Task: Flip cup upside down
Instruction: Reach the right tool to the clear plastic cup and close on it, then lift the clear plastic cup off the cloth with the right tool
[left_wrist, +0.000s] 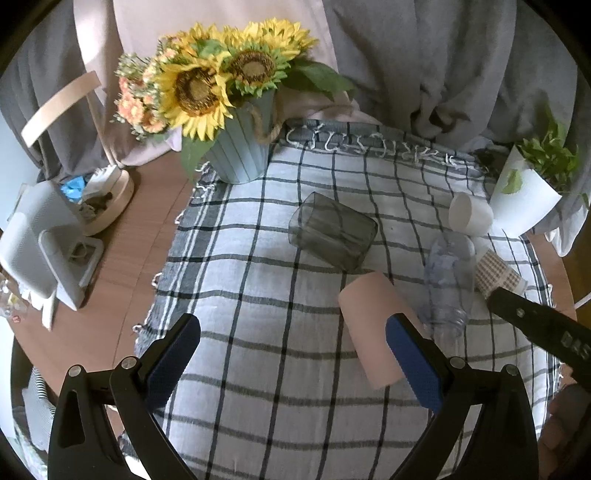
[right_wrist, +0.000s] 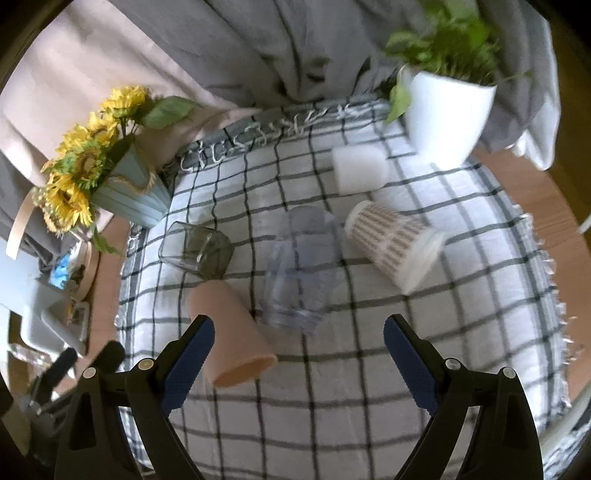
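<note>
Several cups lie on their sides on a checked cloth (left_wrist: 258, 369). A pink cup (left_wrist: 369, 325) lies nearest, partly behind my left gripper's right finger; it also shows in the right wrist view (right_wrist: 229, 332). A smoky grey glass (left_wrist: 332, 230) (right_wrist: 195, 249), a clear plastic cup (left_wrist: 448, 280) (right_wrist: 299, 269), a patterned paper cup (left_wrist: 498, 275) (right_wrist: 395, 243) and a white cup (left_wrist: 471, 214) (right_wrist: 360, 170) lie further back. My left gripper (left_wrist: 291, 358) is open and empty above the cloth. My right gripper (right_wrist: 299, 358) is open and empty, just short of the clear cup.
A blue pot of sunflowers (left_wrist: 236, 147) (right_wrist: 125, 195) stands at the cloth's back left. A white pot with a green plant (left_wrist: 524, 192) (right_wrist: 443, 110) stands at the back right. A white device (left_wrist: 40, 251) and a round tray of small items (left_wrist: 107, 199) sit on the wooden table at left.
</note>
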